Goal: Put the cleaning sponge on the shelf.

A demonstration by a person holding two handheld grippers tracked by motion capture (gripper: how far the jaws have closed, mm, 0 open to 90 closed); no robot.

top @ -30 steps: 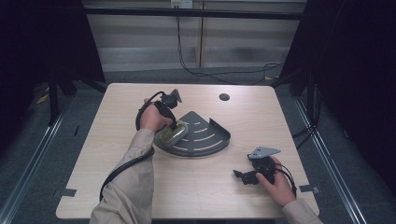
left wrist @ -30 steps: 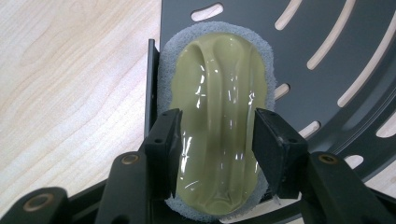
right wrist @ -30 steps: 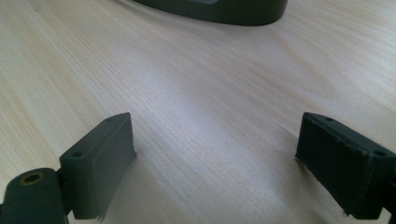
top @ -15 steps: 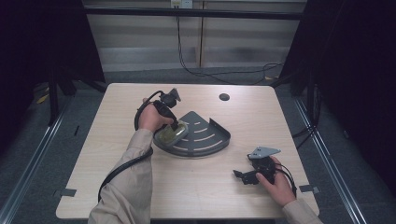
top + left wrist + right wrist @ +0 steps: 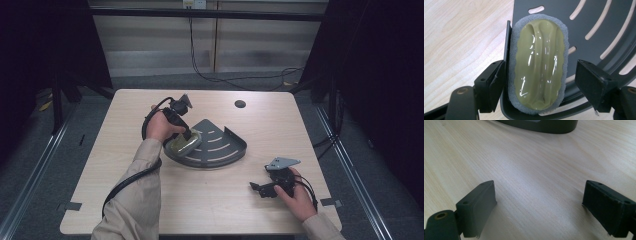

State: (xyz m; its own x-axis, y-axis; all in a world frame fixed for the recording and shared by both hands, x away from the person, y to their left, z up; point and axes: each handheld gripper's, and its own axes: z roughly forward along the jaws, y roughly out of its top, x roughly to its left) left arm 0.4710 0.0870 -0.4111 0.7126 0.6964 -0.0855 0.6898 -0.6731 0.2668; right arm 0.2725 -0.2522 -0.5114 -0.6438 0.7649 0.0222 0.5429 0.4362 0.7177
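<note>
Nearest the desk's (image 5: pixel 215 210) front edge, by its right corner, the right gripper (image 5: pixel 256 188) rests on the bare wood with its jaws spread wide and nothing between them. Farther in, around the desk's middle, sits a dark slotted quarter-round tray (image 5: pixel 225 147). On the tray's left end lies an olive-green scrubbing sponge (image 5: pixel 540 62) with a grey pad. The left gripper (image 5: pixel 540 82) straddles it; its jaws have just been opening, the right pad now clear of the sponge.

Left claw (image 5: pixel 189 136) jaws just opening, pointing down, right claw (image 5: pixel 260 188) spread wide, lying low
</note>
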